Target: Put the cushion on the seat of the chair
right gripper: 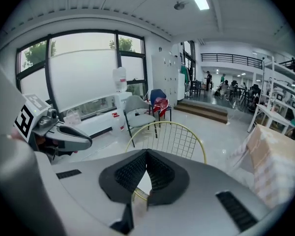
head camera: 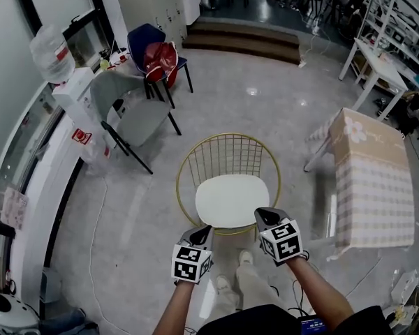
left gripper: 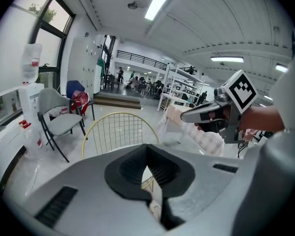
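On the chair (head camera: 227, 139) seat: white cushion (head camera: 232, 199) lies flat, covering it. Left gripper (head camera: 202, 233) and right gripper (head camera: 267, 219) hover by the seat's front edge, fingers clenched, holding nothing.

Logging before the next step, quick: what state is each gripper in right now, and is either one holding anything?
Left gripper: closed, holding nothing.
Right gripper: closed, holding nothing.
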A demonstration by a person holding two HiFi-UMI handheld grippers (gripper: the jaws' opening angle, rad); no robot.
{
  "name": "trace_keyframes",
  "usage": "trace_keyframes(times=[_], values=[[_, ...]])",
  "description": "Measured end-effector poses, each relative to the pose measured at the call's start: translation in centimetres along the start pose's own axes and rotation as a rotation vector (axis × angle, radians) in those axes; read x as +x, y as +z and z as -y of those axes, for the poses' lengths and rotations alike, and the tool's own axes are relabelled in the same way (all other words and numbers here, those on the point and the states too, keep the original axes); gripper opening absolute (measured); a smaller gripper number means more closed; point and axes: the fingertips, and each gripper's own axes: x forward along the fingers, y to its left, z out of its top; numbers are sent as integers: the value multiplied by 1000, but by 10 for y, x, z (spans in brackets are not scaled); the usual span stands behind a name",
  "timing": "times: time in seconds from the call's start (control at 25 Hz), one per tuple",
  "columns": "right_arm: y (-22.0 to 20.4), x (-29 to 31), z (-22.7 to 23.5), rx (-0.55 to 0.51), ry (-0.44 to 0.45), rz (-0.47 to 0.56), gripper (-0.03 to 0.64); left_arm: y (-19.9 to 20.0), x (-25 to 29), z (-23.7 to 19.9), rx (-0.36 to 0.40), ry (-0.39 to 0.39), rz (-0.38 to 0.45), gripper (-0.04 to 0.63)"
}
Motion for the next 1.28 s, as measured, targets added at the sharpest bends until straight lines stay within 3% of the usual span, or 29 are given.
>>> trace_keyframes(times=[0.36,0.8,1.28], values=[[19,-63,-39,3,-16,83,20,30,-65,29,13,-40,100,5],[53,-103,-52,-38,2,230,20,62,-100,45,9,-42,223,5],[80,-192,-44,-68,36,419,20,112,-130,131,71,-81,355,5]])
